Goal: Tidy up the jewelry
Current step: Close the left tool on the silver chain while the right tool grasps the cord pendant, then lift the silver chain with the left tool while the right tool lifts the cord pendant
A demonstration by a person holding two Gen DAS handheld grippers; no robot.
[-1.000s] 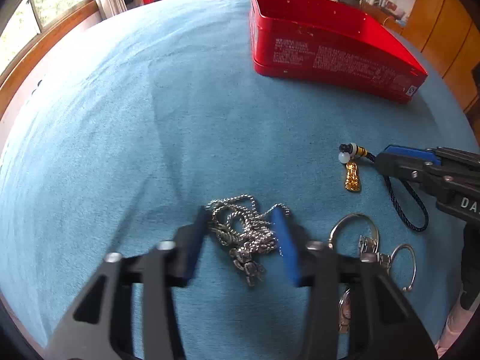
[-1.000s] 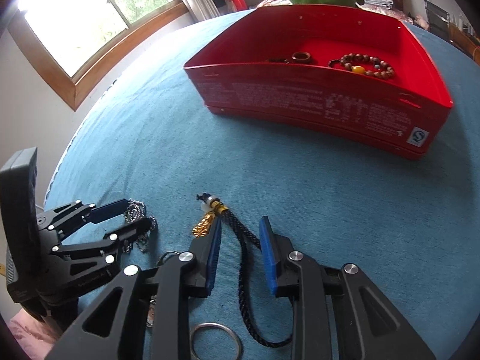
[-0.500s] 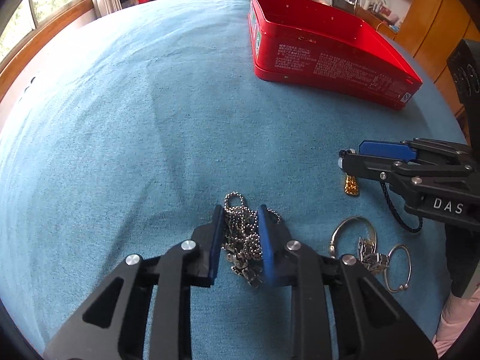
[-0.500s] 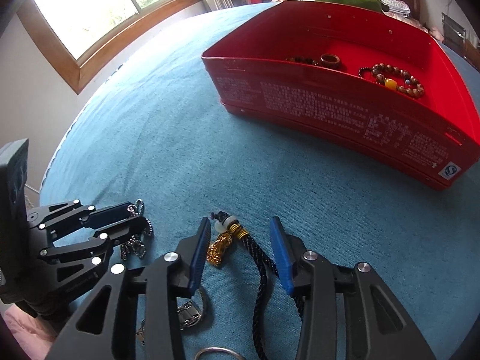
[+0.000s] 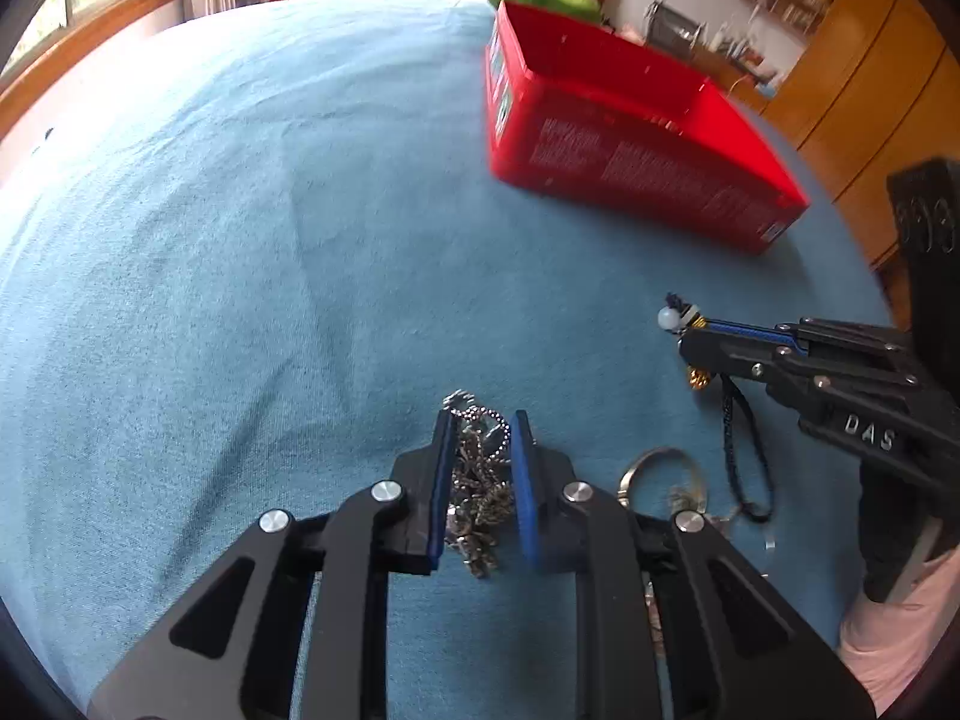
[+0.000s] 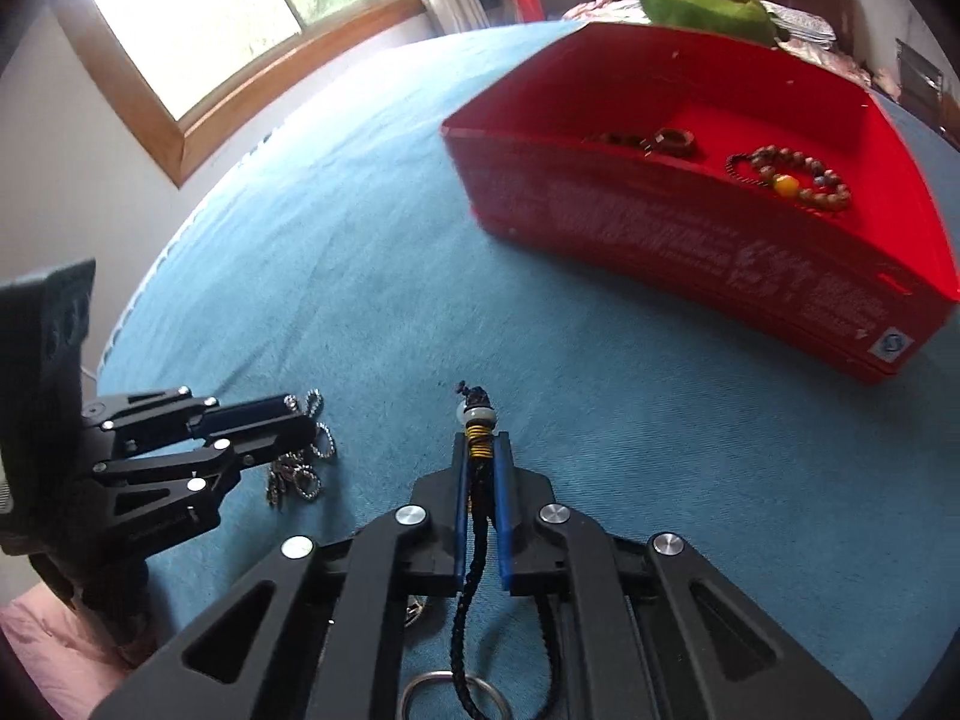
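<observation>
**Both grippers clamped on jewelry over the blue cloth**

Left gripper [image 5: 478,420]: blue pads drawn close with a narrow gap left, having just been closing, and now pressed from both sides on a bunched silver ball chain [image 5: 477,468]. Chain heaped between the pads, a loop poking out past the tips, a few links hanging below toward the blue cloth [image 5: 240,240]. Seen from the right wrist, the same chain [image 6: 303,462] spilling out beneath the left gripper [image 6: 294,420] near the cloth's left edge.

Right gripper [image 6: 480,450]: pads all but together, pinched on the black braided cord [image 6: 474,546] of a charm, just behind the gold wire wrap. Pale bead [image 6: 477,414] and knot sticking out beyond the fingertips; cord trailing back between the arms and down to the cloth. From the left wrist, a small gold charm [image 5: 697,379] dangling under the right gripper [image 5: 690,339], cord looping onto the cloth below.

Metal key rings [image 5: 660,474] lying on the cloth just beside the left gripper, toward the near edge.

Red box [image 6: 690,240] toward the far right part of the cloth, well apart from both grippers, with a wooden bead bracelet [image 6: 792,177] and a brown ring [image 6: 672,141] inside. Green plush [image 6: 702,0] behind the box.
</observation>
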